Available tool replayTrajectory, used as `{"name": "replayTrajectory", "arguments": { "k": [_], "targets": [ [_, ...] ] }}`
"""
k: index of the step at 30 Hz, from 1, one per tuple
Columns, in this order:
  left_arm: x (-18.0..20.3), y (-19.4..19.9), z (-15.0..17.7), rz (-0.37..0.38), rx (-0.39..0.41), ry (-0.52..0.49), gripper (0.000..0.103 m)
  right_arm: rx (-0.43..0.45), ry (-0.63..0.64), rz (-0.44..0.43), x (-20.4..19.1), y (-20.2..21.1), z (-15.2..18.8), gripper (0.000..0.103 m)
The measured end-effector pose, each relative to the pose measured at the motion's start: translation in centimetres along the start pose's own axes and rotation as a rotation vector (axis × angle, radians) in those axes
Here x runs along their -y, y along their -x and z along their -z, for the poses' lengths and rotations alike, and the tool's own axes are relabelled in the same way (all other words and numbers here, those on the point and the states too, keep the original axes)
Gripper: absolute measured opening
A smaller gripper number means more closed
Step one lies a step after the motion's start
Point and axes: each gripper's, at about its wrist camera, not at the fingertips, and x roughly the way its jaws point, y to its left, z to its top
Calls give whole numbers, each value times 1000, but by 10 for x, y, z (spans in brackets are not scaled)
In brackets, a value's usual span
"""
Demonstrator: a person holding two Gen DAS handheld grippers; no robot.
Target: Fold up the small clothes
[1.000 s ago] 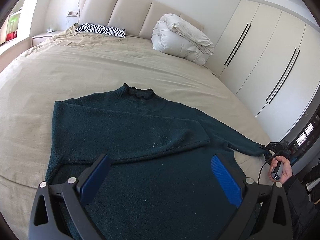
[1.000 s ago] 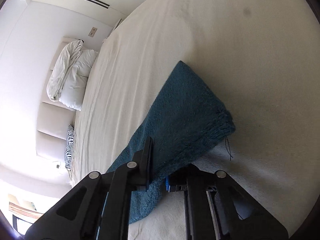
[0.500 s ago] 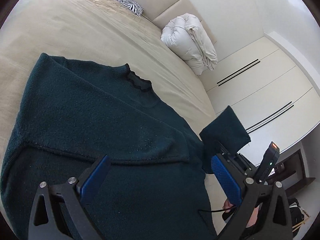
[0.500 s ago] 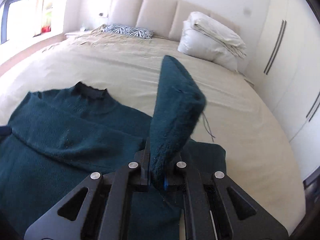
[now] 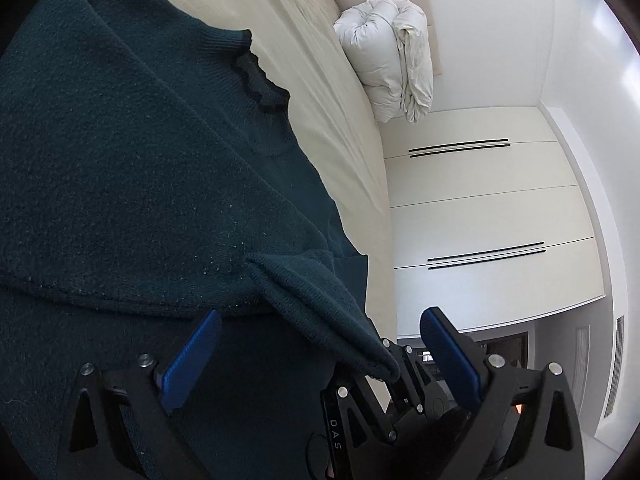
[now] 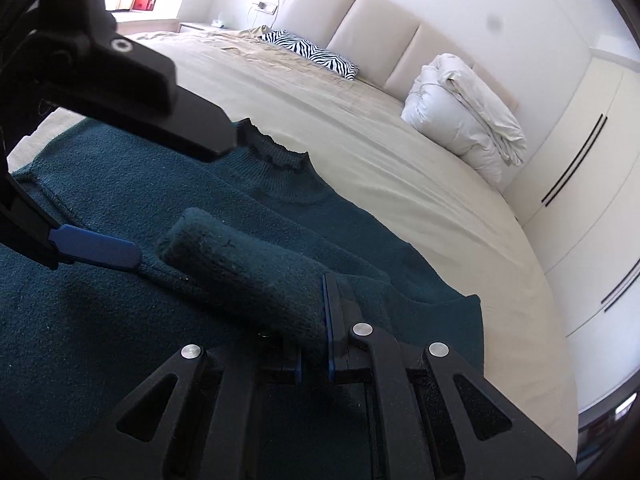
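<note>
Now: second sleeve being folded across the sweater [image 6: 100, 320].
Right tool [image 6: 314, 344] pinches the cuff [image 6: 240, 268]; left tool [image 5: 316, 360], agape and empty, hovers just beside; next, lay the cuff flat ahead.

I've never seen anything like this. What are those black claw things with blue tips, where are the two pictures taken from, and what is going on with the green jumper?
They are hand-held grippers, one in each of a person's hands; no robot arm is involved. Each carries a wide-angle camera looking along its own two fingers, hence the round, bent pictures. One picture comes from the left gripper, whose blue-padded fingers stand wide apart, holding nothing. The other comes from the right gripper, closed on the cuff end of the sleeve. A dark green sweater lies flat on a beige bed, and the sleeve is lifted across its body. Farther back are a rolled white duvet and a zebra pillow.
</note>
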Motion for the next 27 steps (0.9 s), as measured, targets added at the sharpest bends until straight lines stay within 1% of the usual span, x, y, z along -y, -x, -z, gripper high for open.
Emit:
{"name": "replayTrajectory", "arguments": {
  "k": [1,2,3,4,5,6,7,9,10,11,12,13,15,17,19,22,27],
  "targets": [
    [0,-6,-1,2,-17,10,80,2,-4,-7,0,1,1,7],
    [1,-12,-1,15,-42,17,70,4,-11,-14,0,2,1,7],
    [2,-17,-2,22,-65,17,52,5,-19,-18,-1,3,1,7],
    [4,-19,-2,23,-72,14,37,5,-29,-21,-1,2,1,7],
    [5,-18,-2,18,-71,7,30,0,-40,-26,-1,1,2,7],
    [6,-16,-3,11,-65,-1,15,-5,-54,-38,0,1,3,7],
    [7,-14,-5,14,-62,-5,9,-8,-68,-57,2,2,5,8],
    [13,-6,-8,7,-50,-29,9,-8,-93,-97,6,7,11,16],
    [17,0,-10,-9,-41,-54,8,-2,-111,-121,9,12,16,24],
    [22,6,-13,-29,-33,-82,8,2,-137,-143,14,17,22,35],
    [28,13,-17,-50,-24,-116,8,4,-173,-164,22,22,29,43],
    [33,20,-21,-75,-14,-152,8,13,-218,-189,30,29,37,54],
    [45,34,-29,-150,4,-243,8,11,-318,-233,51,38,55,54],
    [52,44,-33,-220,14,-325,8,-32,-438,-294,74,36,74,54],
    [52,55,-37,-282,29,-380,8,-65,-564,-367,96,30,95,54],
    [41,70,-41,-320,44,-392,8,-112,-711,-422,120,18,127,54],
    [4,86,-57,-361,68,-328,8,-131,-887,-491,148,5,162,54]
  ]
}}
